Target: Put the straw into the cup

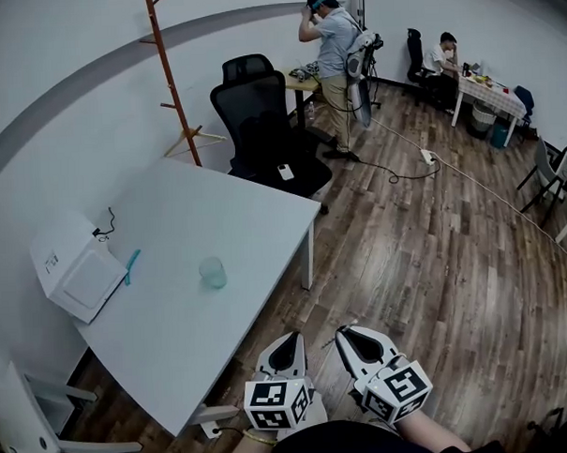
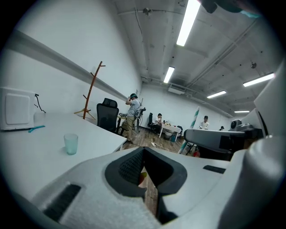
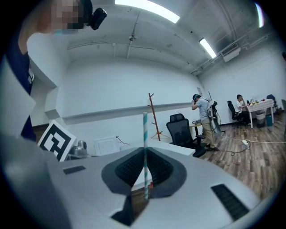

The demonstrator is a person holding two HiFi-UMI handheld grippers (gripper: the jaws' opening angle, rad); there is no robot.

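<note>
A translucent teal cup (image 1: 212, 272) (image 2: 71, 144) stands upright near the middle of the white table (image 1: 176, 338). Both grippers hover off the table's near corner, over the wood floor and apart from the cup. My right gripper (image 1: 346, 332) (image 3: 145, 150) is shut on a teal-and-white striped straw (image 3: 145, 134), which stands upright between the pads. The left gripper view also shows that straw (image 2: 195, 117) sticking up from the right gripper. My left gripper (image 1: 292, 339) (image 2: 144, 149) has its jaws together with nothing between them.
A white box (image 1: 77, 272) with a cable sits at the table's far left, and a small teal item (image 1: 132, 265) lies beside it. A black office chair (image 1: 260, 119) and an orange coat stand (image 1: 172, 80) are behind the table. People stand and sit at the room's far end.
</note>
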